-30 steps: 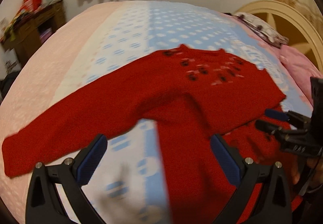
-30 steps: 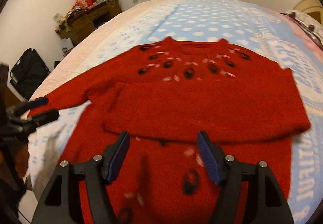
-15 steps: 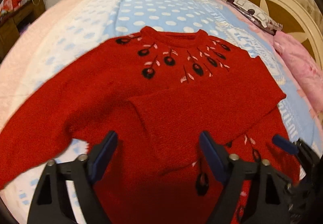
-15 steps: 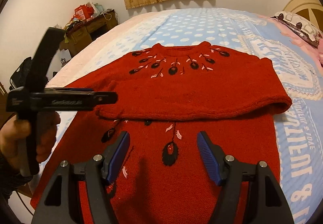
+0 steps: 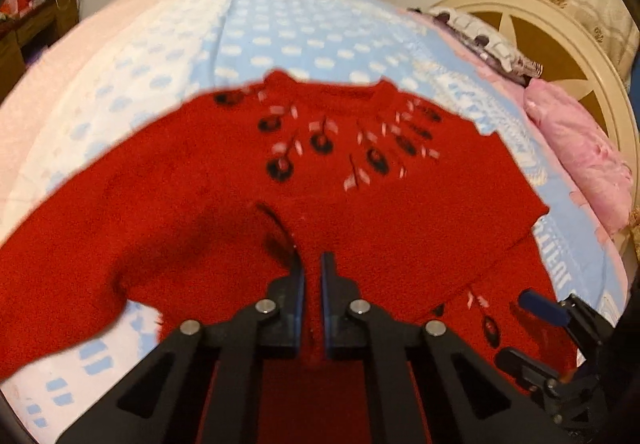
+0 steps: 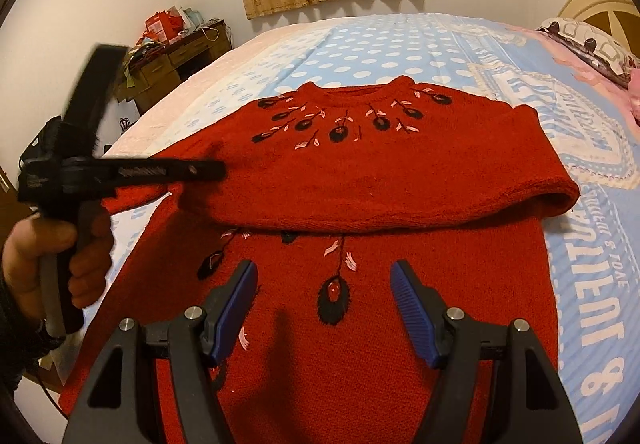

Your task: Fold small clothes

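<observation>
Red knit sweater [image 6: 380, 179] with dark embroidered flowers lies face up on the blue polka-dot bed [image 6: 380, 51], one sleeve already folded across its chest. Left tool [image 5: 312, 276] has its fingers pressed together, apparently pinching a ridge of knit directly ahead of it, though blur leaves the bite unclear. Right tool [image 6: 324, 308] hovers spread over the hem. Soft, thick and limp, the sweater looks easy to drag and stretch; the remaining sleeve's cuff and the hem corners seem the surest holds.
</observation>
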Demonstrator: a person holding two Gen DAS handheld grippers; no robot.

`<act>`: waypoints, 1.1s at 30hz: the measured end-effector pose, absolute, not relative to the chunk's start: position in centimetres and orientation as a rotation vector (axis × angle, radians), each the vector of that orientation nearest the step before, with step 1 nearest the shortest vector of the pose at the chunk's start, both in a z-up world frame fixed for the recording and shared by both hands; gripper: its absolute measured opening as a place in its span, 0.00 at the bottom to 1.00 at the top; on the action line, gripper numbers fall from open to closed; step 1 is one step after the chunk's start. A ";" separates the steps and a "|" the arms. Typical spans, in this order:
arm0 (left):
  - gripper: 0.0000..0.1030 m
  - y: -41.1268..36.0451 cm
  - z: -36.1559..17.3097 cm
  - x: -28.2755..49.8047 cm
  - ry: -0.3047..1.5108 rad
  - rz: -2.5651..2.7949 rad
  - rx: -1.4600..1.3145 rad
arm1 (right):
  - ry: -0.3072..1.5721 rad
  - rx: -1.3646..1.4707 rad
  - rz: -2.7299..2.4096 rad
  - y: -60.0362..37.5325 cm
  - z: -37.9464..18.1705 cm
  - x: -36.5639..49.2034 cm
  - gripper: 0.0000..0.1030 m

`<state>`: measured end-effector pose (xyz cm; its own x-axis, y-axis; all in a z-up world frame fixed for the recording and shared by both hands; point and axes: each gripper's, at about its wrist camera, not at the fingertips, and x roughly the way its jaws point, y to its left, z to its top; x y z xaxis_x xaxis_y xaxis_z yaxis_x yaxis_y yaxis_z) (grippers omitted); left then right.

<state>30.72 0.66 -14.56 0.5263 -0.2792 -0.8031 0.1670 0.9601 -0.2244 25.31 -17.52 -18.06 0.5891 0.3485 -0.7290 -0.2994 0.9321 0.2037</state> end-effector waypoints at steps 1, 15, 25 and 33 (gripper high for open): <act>0.07 0.9 -13.9 30.7 0.963 -0.272 -0.126 | 0.863 0.062 0.375 -17.5 -18.1 25.3 0.68; 0.07 6.9 -11.4 29.6 0.880 -0.155 -0.181 | 0.880 0.054 0.362 -17.4 -18.6 25.8 0.68; 0.07 9.0 -16.2 29.2 0.941 -0.087 -0.243 | 0.917 0.033 0.343 -17.0 -19.2 26.0 0.69; 0.08 9.4 -17.7 28.2 0.952 -0.072 -0.271 | 0.954 0.008 0.331 -16.6 -19.8 26.3 0.70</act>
